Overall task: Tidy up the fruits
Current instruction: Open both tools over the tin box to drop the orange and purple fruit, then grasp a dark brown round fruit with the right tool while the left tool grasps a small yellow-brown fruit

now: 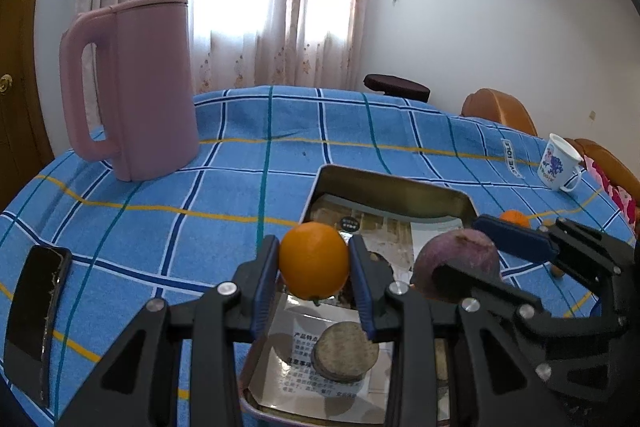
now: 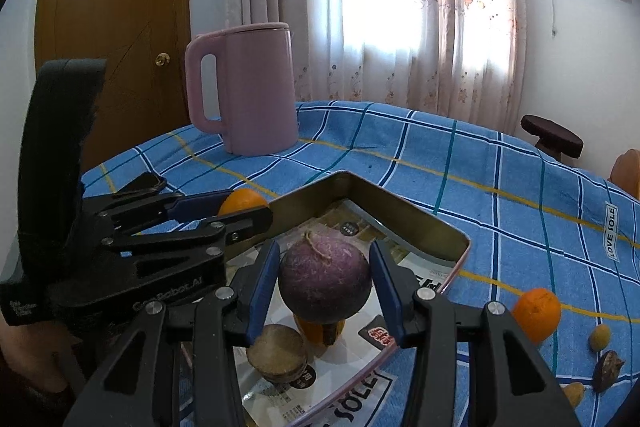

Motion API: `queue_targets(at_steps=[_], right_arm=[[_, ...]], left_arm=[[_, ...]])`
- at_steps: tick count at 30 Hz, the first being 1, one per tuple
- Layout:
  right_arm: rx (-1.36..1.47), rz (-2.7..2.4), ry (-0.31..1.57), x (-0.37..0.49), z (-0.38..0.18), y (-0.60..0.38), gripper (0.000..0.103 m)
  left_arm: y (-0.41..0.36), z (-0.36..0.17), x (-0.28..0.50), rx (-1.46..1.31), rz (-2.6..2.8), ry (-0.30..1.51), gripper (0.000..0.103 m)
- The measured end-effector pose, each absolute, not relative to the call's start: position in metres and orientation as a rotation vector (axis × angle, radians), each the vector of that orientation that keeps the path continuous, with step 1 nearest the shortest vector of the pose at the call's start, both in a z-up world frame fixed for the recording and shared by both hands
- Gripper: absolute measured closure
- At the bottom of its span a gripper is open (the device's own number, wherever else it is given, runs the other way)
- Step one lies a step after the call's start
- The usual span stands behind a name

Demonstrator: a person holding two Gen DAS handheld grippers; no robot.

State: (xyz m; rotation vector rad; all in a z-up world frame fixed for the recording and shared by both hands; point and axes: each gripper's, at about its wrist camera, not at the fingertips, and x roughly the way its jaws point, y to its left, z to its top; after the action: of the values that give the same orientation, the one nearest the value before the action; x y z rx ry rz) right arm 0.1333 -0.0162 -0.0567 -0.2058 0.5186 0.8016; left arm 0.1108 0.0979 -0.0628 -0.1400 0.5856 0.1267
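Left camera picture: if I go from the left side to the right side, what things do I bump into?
Black phone → pink kettle → orange in the left gripper → purple fruit in the right gripper → white mug.

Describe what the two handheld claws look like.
Both claws, left claw and right claw, are matte black plastic linkages with silver round rivets and blue ribbed pads lining each finger. The left one's body bears faint pale lettering and a tall black handle.

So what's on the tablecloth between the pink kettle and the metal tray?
Nothing: bare blue checked tablecloth separates pink kettle and metal tray, in both views.
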Motion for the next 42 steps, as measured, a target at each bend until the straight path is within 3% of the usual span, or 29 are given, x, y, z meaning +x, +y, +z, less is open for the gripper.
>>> queue_targets(at_steps=[10,12,14,16,22,30,42], right_arm=[[-0.214,0.825,0.511,0.129,-0.055,-0.018,0.051],[-0.201,0.81,0.503,0.129,-0.052,-0.023,0.044],[-0.176,0.815,0.504,0.131,-0.049,-0.029,0.041],[-0.16,0.808,0.494,0.13,-0.045,-0.037,0.038],[-0.141,0.781,0.457,0.122,-0.034,-0.073,0.037],[-0.144,0.538,0.465,0.142,-0.036,-0.163,0.037],[-0.02,0.331,0.682,0.2,-0.072,-0.264,0.037]], left_arm=[[0.097,-0.059,0.107,-0.144,0.136,0.57,0.063],[0.098,-0.055,0.102,-0.145,0.15,0.547,0.054],[0.099,-0.05,0.095,-0.15,0.168,0.513,0.031],[0.097,-0.043,0.09,-0.156,0.174,0.48,0.021],[0.073,-0.031,0.084,-0.137,0.149,0.438,0.009],[0.012,-0.021,0.094,-0.071,0.041,0.422,0.006],[-0.083,-0.039,0.13,0.03,-0.114,0.505,0.006]])
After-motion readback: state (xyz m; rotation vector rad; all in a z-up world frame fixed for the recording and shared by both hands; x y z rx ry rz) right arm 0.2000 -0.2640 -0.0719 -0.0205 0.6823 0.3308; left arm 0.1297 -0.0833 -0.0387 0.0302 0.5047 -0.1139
